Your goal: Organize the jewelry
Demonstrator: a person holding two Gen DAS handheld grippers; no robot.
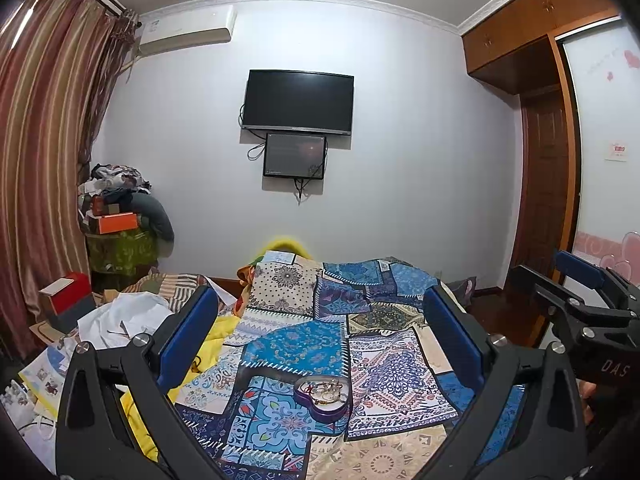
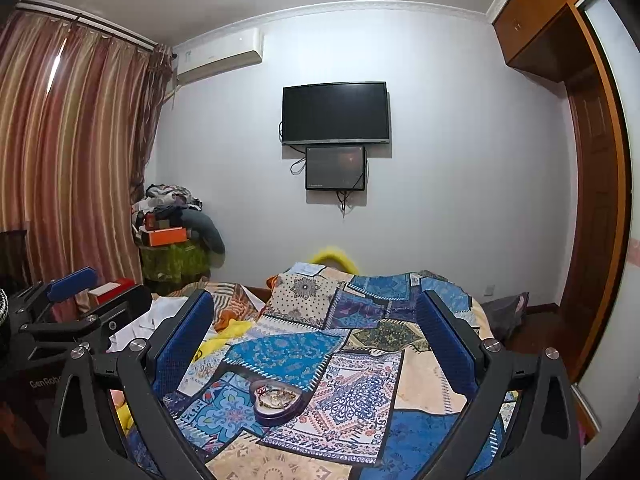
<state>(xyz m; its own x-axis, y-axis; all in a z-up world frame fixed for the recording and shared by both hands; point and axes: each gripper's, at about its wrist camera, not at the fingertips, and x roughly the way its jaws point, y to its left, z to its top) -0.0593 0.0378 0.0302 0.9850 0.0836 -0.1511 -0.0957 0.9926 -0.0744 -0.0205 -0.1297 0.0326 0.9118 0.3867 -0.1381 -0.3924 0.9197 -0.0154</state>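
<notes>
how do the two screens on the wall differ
The upper screen is clearly wider and larger than the lower screen. The upper screen is plain black; the lower screen shows a faint reddish glow. The lower screen hangs directly under the upper. Both are dark, wall-mounted, with dangling cables.

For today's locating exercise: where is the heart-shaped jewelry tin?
The tin lies on the patchwork bedspread, low in both wrist views, ahead between each open gripper's fingers.

A purple heart-shaped tin [image 2: 276,402] of jewelry [image 2: 274,396] lies open on the patchwork bed cover [image 2: 360,360], framed by the right tool [image 2: 314,334] with its blue-padded jaws wide apart; the left tool [image 2: 72,280] shows alongside.
</notes>
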